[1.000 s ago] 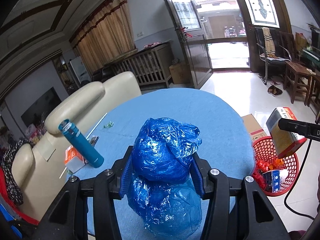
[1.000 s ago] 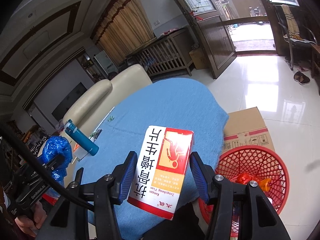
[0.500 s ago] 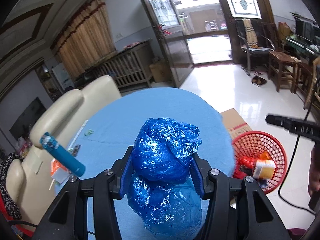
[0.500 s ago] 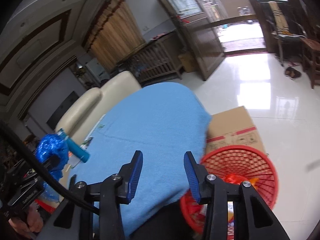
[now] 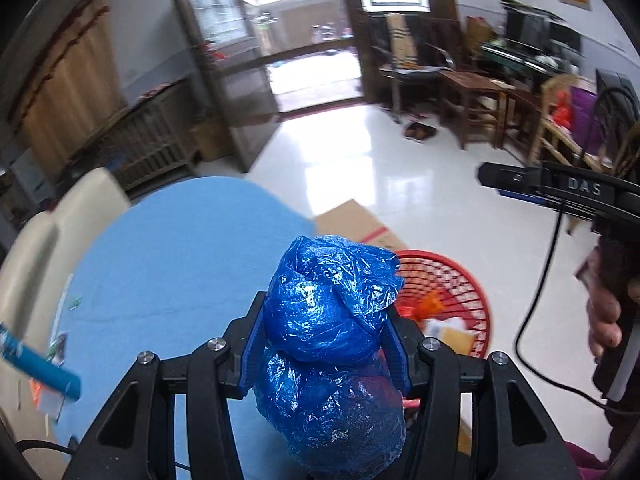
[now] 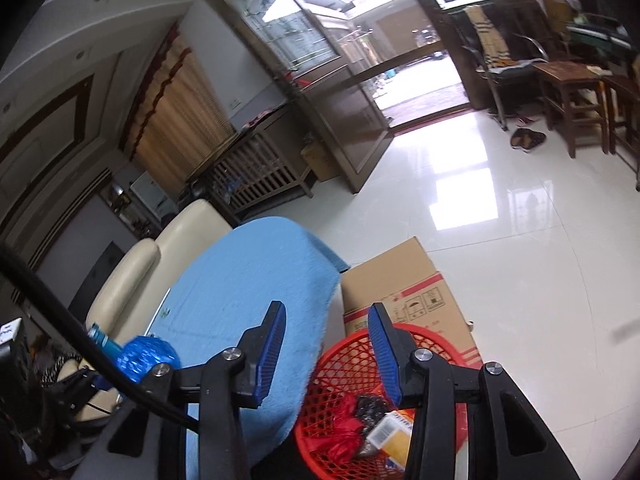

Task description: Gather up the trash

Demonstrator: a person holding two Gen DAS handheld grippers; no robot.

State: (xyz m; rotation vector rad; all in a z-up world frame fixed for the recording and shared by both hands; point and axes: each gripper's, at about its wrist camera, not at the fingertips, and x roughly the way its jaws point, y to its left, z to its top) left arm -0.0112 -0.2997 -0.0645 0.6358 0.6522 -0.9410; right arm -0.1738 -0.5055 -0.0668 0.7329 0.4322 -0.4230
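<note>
The blue plastic bag (image 5: 332, 320) sits pinched in your left gripper (image 5: 326, 344) above the near table (image 5: 180, 248) edge — carry it right over the red basket (image 5: 460, 280) before releasing — your right gripper (image 6: 326, 350) hangs empty, jaws apart.

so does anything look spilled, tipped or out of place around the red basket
Nothing stands out. The red basket stands upright on the floor beside the cardboard box, with the trash inside it and none visibly spilled. The blue plastic bag is in the left gripper.
</note>
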